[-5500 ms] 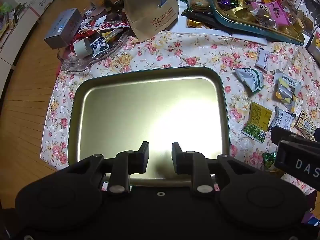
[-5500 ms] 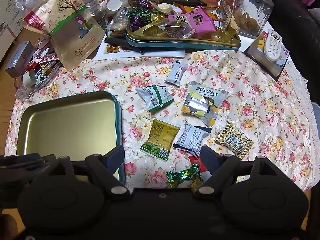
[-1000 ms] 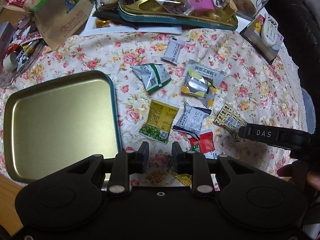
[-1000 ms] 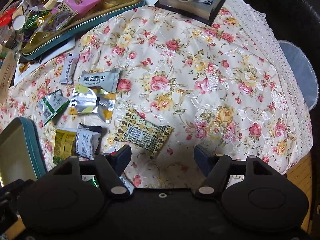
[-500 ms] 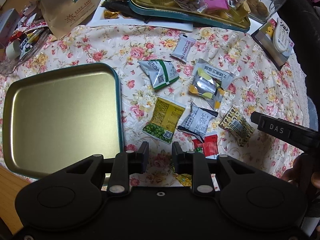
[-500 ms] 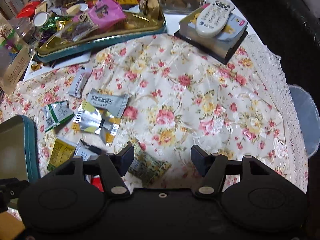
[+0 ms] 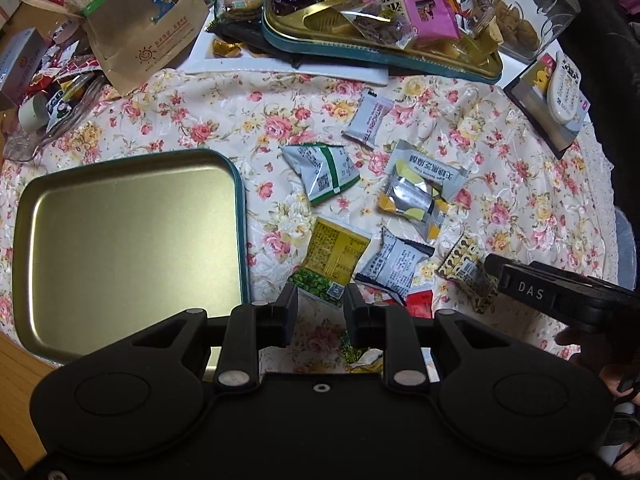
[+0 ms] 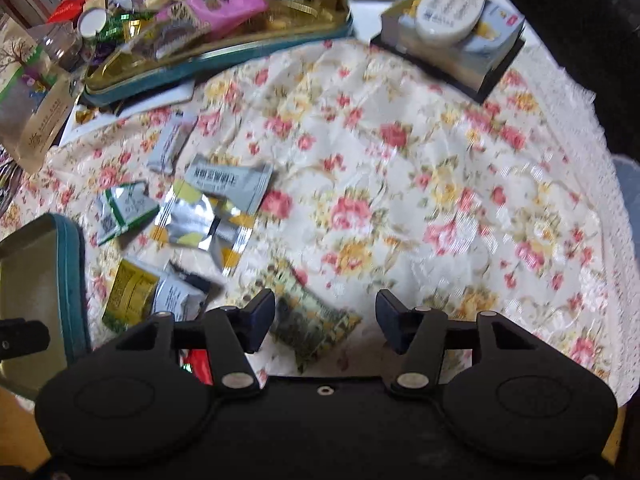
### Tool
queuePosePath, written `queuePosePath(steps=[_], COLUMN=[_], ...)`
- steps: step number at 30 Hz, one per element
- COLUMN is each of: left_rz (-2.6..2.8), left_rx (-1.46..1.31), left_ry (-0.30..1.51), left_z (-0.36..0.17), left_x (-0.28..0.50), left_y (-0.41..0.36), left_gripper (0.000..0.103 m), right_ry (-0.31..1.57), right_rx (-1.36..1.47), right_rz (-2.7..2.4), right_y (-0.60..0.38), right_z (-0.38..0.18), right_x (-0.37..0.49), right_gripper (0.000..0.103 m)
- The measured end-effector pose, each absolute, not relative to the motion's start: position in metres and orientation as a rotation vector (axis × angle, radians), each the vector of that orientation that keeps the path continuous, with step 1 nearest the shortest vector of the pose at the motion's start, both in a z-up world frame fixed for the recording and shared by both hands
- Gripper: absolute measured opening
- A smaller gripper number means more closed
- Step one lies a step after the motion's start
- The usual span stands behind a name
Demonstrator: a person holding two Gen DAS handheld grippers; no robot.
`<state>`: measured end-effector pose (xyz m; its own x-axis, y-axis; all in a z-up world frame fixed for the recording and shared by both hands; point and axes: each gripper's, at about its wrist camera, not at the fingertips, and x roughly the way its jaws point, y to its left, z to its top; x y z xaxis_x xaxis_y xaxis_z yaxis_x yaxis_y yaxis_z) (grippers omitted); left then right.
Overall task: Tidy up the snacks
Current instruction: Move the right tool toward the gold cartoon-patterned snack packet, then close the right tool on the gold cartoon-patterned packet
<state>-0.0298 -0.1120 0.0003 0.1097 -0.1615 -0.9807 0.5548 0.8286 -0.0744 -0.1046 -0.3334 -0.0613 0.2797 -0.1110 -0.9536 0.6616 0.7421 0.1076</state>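
A floral tablecloth carries an empty gold tray at the left, with loose snack packets just right of it. The right gripper is closing around a black-and-yellow patterned packet, pads not yet touching, while the left gripper hangs half open, holding nothing.

A cream floral tablecloth with a lace edge covers the counter. At the upper right of both views a white remote control lies on a stack of booklets. Wooden flooring shows at the lower left of the left view.
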Motion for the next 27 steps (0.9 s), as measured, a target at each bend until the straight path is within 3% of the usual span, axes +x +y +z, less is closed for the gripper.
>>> queuePosePath(steps=[6,10,13,15,16,27], left_rz=[-0.528,-0.529,-0.528,-0.525,-0.522,-0.516], left_rx=[0.351,0.355,0.354,0.353,0.353,0.341], left_ry=[1.350,1.347,1.345,1.344,1.344,1.354], left_z=[0.002,0.003,0.004,0.004,0.004,0.003], left_x=[-0.028,-0.029,-0.029,-0.029,-0.029,-0.024], left_y=[-0.111,-0.111,-0.110,-0.110,-0.109,-0.106], left_gripper=[0.033,0.033,0.033,0.033,0.033,0.033], right_ry=[1.070,1.050,1.074,1.097,1.118,1.235], right_rx=[0.452,0.363,0.441,0.502,0.522,0.355], right_rz=[-0.695,-0.741,-0.651,-0.580,-0.542,-0.420], right_y=[-0.332,-0.329,-0.335,-0.337,-0.335,-0.298], right_z=[-0.039,-0.034,-0.038,-0.044,-0.047,-0.082], right_x=[-0.106,-0.106,-0.109,-0.109,-0.108,-0.096], right_gripper=[0.070,0.070,0.065,0.052,0.050,0.051])
